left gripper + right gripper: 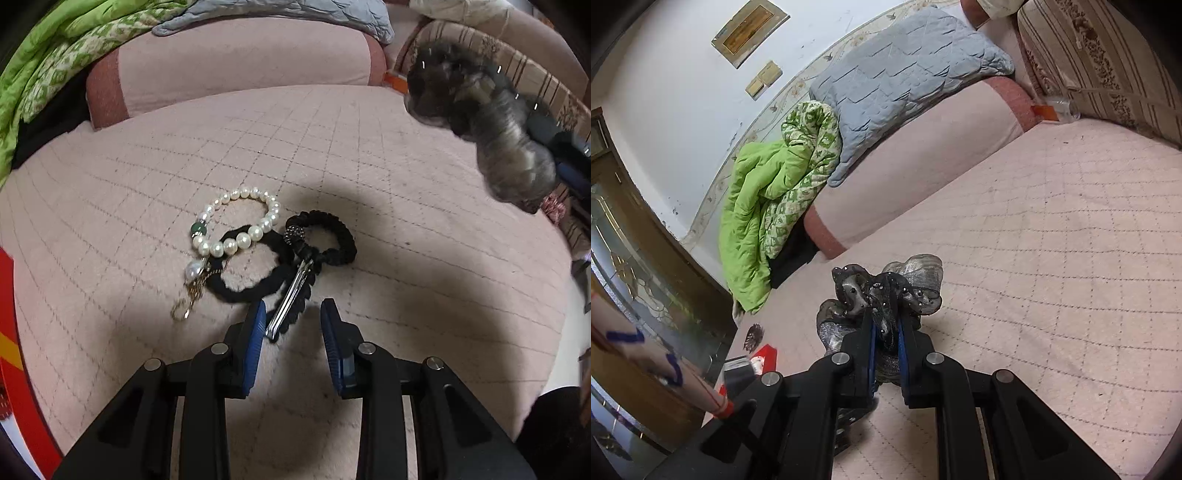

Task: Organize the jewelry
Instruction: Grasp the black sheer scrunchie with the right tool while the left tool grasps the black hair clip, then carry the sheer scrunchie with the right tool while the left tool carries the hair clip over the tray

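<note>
On the pink quilted bedcover (406,229) a pearl bracelet (236,218) with a green bead overlaps a plain black hair tie (251,280). A gold chain with a hook (186,306) trails from the bracelet. Beside them lies a black ruffled hair band (332,236) with a silver clip (291,295). My left gripper (293,306) hangs just above the cover, open. The clip's near end lies between its blue pads, close to the left one. My right gripper (885,317) is shut on a grey sparkly scrunchie (916,273), lifted off the bed. That scrunchie (480,125) shows blurred at the upper right of the left wrist view.
A pink bolster (923,155), a green quilt (768,206) and a grey-blue pillow (905,66) lie along the wall. A striped cushion (1108,74) borders the bed's far side. A red box (14,362) sits at the left edge; a glass-panelled door (635,258) stands beyond.
</note>
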{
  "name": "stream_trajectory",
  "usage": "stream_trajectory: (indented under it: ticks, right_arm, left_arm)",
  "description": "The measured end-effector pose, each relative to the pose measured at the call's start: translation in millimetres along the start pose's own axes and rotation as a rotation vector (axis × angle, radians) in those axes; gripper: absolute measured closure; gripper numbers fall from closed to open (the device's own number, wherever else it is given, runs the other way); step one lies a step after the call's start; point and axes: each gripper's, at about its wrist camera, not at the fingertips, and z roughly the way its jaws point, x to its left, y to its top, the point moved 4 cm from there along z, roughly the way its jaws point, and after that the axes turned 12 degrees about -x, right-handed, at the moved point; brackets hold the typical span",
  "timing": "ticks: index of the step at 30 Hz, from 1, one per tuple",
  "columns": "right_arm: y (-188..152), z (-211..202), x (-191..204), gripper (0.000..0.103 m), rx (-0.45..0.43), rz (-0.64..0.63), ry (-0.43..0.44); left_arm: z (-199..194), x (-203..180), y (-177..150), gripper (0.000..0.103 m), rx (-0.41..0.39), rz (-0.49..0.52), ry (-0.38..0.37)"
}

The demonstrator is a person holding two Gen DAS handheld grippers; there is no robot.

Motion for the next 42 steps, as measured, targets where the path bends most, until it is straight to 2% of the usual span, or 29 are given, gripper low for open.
stream_trajectory:
  ticks: [2, 6, 12, 20, 21, 24, 26, 28, 31, 35, 42]
  right_arm:
    - [0, 3, 1, 0.092, 0.005, -0.001, 0.003]
    - [-2, 7, 1, 0.092, 0.018, -0.011, 0.003]
    - [-8, 12, 11, 0.092, 0.042, -0.064, 0.016]
    - [-28, 18, 41, 0.092, 0.081, -0.176, 0.051]
    - [-30, 17, 46, 0.092, 0.080, -0.194, 0.058]
    - [-36, 14, 57, 0.092, 0.075, -0.226, 0.073]
    - [-41, 13, 60, 0.092, 0.077, -0.234, 0.069]
    - [-44, 10, 63, 0.092, 0.078, -0.241, 0.063]
    - [-47, 6, 66, 0.092, 0.074, -0.258, 0.061]
    - [-57, 3, 74, 0.092, 0.089, -0.272, 0.068]
    - [-73, -3, 99, 0.092, 0.097, -0.335, 0.123]
  left_arm:
    - [6, 1, 0, 0.074, 0.003, -0.003, 0.003]
    - [2, -1, 0, 0.087, -0.008, -0.024, 0.022]
    - [-37, -3, -18, 0.092, -0.015, -0.080, -0.004]
    - [-106, 13, -20, 0.092, -0.193, -0.146, 0.032]
    - [-109, 16, -19, 0.092, -0.197, -0.158, 0.025]
    - [-118, 24, -19, 0.092, -0.220, -0.260, -0.066]
    - [-121, 29, -23, 0.092, -0.193, -0.314, -0.114]
    - [-127, 36, -28, 0.092, -0.200, -0.313, -0.072]
    - [-141, 44, -33, 0.092, -0.221, -0.351, -0.093]
    - [-156, 54, -35, 0.092, -0.265, -0.348, -0.043]
    - [-180, 83, -36, 0.092, -0.340, -0.336, 0.123]
